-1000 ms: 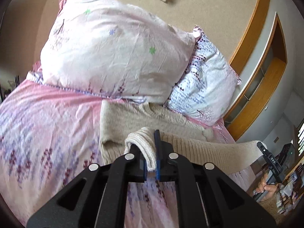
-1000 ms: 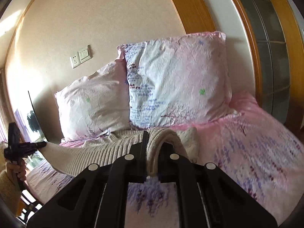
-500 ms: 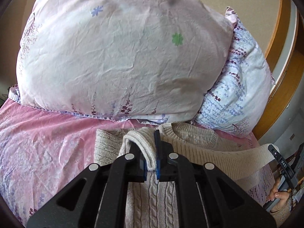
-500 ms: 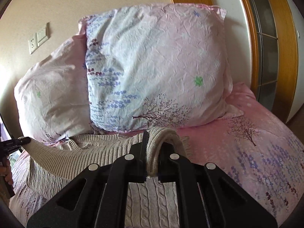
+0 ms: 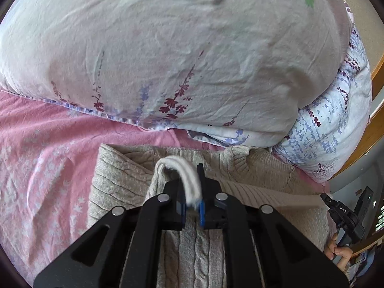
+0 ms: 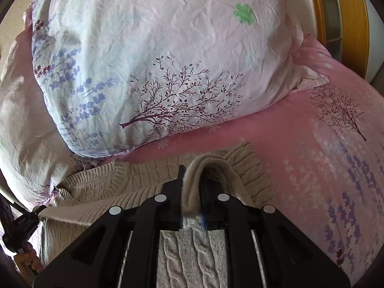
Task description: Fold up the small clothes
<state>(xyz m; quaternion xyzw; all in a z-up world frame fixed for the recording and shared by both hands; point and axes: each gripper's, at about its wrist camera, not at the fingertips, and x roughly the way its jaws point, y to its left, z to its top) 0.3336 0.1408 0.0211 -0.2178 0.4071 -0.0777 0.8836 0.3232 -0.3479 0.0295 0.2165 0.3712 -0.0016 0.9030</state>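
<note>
A beige cable-knit sweater (image 5: pixel 124 180) lies on the pink bed, its neckline toward the pillows; it also shows in the right wrist view (image 6: pixel 134 182). My left gripper (image 5: pixel 192 187) is shut on a fold of the sweater's ribbed edge (image 5: pixel 187 175) near the sweater's left shoulder. My right gripper (image 6: pixel 192 192) is shut on another fold of that edge (image 6: pixel 208 165) near the right shoulder. The ribbed edge stretches taut between the two grippers (image 6: pixel 79 212). Both grippers hang low over the sweater's upper part.
Two floral pillows (image 5: pixel 180 55) (image 6: pixel 153 60) stand right behind the sweater. The pink floral bedsheet (image 5: pixel 40 165) spreads to both sides (image 6: pixel 324 148). A wooden headboard frame (image 6: pixel 352 24) is at the right. The other gripper shows at the edge of each view (image 5: pixel 345 216).
Both grippers have carried the sweater's edge forward toward the pillows and lowered it onto the sweater's top part. The pillows now fill the views.
</note>
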